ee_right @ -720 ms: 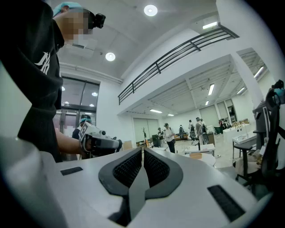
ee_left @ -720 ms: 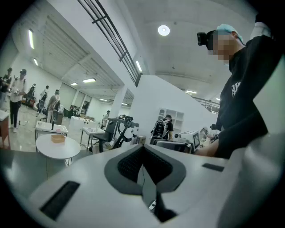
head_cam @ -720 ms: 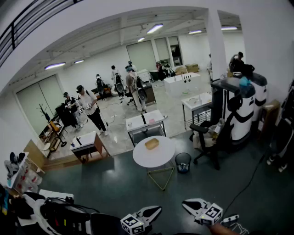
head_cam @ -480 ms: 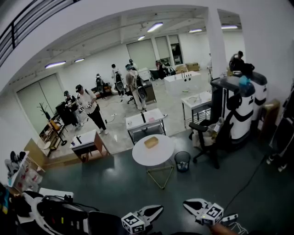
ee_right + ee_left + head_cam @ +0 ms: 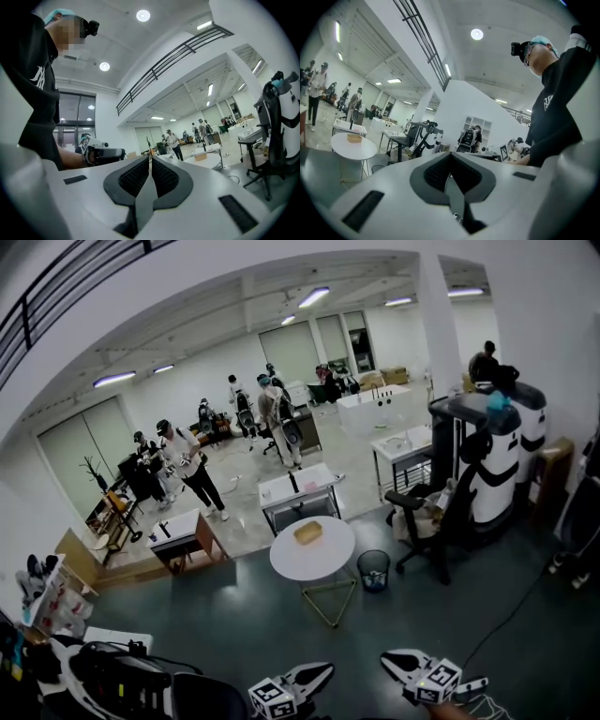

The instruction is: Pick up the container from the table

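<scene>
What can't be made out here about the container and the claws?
Container on the round table: too small and distant in every view to tell lid, contents or material.
Left claw and right claw, both shut and empty: the head view's bottom edge cuts off the hands behind them.
Bin beside the table: contents too small to see.

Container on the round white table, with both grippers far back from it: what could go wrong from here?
1. The left gripper and right gripper are both shut; if they reach the container that way, they may shove it across the table instead of gripping it.
2. The walk-up passes a bin and a chair beside the table, and a black cable lies on the floor at right; a stumble or bump seems possible.
</scene>
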Available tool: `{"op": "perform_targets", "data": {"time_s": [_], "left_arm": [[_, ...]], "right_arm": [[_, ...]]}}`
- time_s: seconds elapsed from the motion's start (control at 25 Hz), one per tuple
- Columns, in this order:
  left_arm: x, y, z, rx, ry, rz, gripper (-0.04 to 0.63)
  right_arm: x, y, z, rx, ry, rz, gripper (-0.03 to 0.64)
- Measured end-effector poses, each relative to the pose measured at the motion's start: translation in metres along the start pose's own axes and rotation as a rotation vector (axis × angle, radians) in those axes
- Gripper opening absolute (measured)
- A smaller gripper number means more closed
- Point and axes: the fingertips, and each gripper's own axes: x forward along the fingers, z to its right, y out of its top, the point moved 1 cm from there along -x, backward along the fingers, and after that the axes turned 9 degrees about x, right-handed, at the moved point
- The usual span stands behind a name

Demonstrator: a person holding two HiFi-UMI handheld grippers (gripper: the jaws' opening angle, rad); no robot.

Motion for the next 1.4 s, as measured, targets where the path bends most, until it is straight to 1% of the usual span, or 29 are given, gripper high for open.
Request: {"op": "perform_targets", "data": {"time_s": [0.16,0.36,0.48,0.68,0.8,0.92,1.04,1.12,1.32,1.4], "left_arm": [[0.003,-0.007,-0.002,0.044,0.037,-0.046,0.003],[0.001,-0.005,0.002,0.067,0.052,-0.047,0.003],[0.000,-0.014,0.005,0.049,0.063,-0.050,0.003],[0.000,-0.035,-0.002,-0.018,0.067,-0.053,0.003],[0.009,-0.042,-0.019,-0.056,0.065,-0.033,0.003],[0.020,-0.032,-0.047,-0.042,0.063,0.001,0.003],[0.029,-0.013,-0.075,-0.016,0.060,0.026,0.003],[0.034,-0.007,-0.092,-0.008,0.058,0.028,0.003],[0.041,-0.007,-0.142,-0.031,0.058,0.036,0.003],[0.042,-0.001,-0.166,-0.030,0.057,0.043,0.003]], "right_arm": [[-0.011,-0.010,-0.002,0.049,0.004,-0.042,0.044],[-0.025,-0.039,0.010,0.061,0.001,-0.086,0.044],[-0.024,-0.041,0.009,0.088,0.000,-0.101,0.044],[-0.017,-0.046,0.019,0.111,-0.023,-0.124,0.044],[-0.010,-0.045,0.034,0.105,-0.063,-0.136,0.044],[0.003,-0.035,0.049,0.094,-0.084,-0.144,0.044],[0.023,-0.021,0.061,0.073,-0.073,-0.152,0.043],[0.040,-0.016,0.071,0.064,-0.067,-0.163,0.044],[0.091,-0.002,0.101,0.048,-0.054,-0.181,0.043],[0.113,0.009,0.110,0.035,-0.046,-0.179,0.044]]}}
